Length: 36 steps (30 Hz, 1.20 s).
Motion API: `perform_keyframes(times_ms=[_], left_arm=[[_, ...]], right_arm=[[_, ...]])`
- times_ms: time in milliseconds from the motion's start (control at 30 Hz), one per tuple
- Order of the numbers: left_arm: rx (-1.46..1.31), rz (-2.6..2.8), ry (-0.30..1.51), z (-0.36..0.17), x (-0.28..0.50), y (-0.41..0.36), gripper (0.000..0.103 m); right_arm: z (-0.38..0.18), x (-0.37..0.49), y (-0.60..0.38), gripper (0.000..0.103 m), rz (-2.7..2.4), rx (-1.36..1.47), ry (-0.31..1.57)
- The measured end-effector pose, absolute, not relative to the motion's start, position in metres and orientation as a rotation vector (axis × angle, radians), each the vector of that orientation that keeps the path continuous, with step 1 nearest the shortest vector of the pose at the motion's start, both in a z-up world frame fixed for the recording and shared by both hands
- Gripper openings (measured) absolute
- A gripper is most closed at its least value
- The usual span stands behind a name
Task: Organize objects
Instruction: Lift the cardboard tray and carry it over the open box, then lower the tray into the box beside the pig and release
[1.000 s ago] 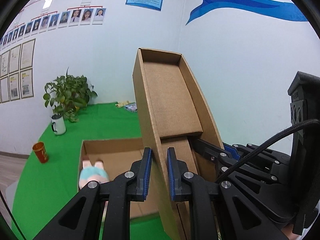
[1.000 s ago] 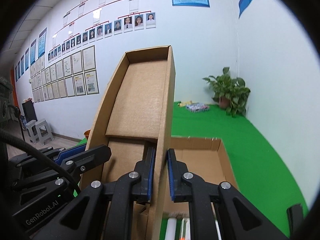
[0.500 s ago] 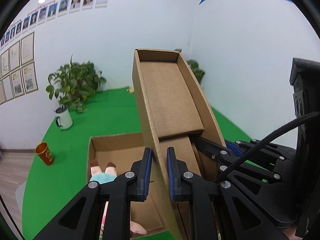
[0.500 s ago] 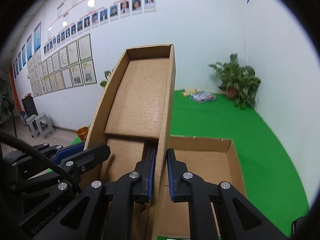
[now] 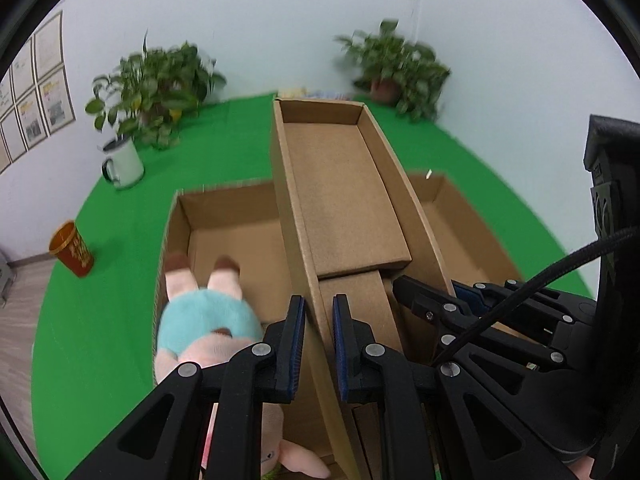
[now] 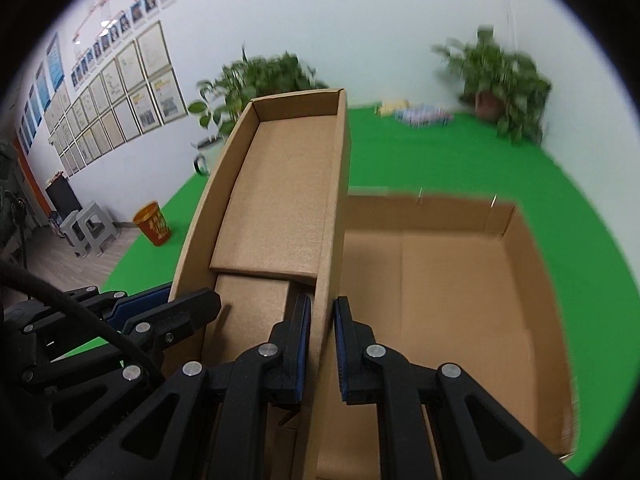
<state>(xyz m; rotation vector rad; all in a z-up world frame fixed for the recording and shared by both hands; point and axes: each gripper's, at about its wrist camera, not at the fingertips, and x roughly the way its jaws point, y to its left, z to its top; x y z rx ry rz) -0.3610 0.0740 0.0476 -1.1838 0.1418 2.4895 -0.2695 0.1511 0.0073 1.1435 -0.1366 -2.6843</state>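
Gripping opposite long walls of a shallow brown cardboard tray, both grippers carry it tilted over a larger open brown cardboard box that sits on the green mat. The left gripper has its blue-padded fingers clamped on the tray's left wall, one pad inside and one outside; the right gripper is clamped the same way on the tray's right wall, near the tray's near end. The tray's far end rises away from the cameras, above the box's far wall. Inside the box, against its left wall, lies a pink plush doll in a teal skirt, partly under the left gripper's fingers. Beyond the box's left edge, a white mug and an orange paper cup stand on the mat.
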Motion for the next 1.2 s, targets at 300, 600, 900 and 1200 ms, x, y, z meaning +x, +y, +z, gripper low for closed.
perform_keyframes(times_ms=[300, 600, 900, 1200], left_arm=[[-1.433, 2.419, 0.145, -0.046, -0.400, 0.061, 0.010], [-1.488, 2.409, 0.126, -0.060, -0.392, 0.055, 0.013], [-1.470, 2.398, 0.070, -0.031, -0.374, 0.038, 0.015], [-1.364, 2.497, 0.101, 0.002, -0.344, 0.019, 0.030]], right_arm=[[-0.052, -0.289, 0.140, 0.011, -2.538, 1.397, -0.144], [-0.070, -0.297, 0.130, 0.010, -2.426, 1.511, -0.086], [-0.074, -0.302, 0.130, 0.011, -2.401, 1.496, -0.040], [-0.073, -0.300, 0.117, 0.016, -2.427, 1.471, 0.033]])
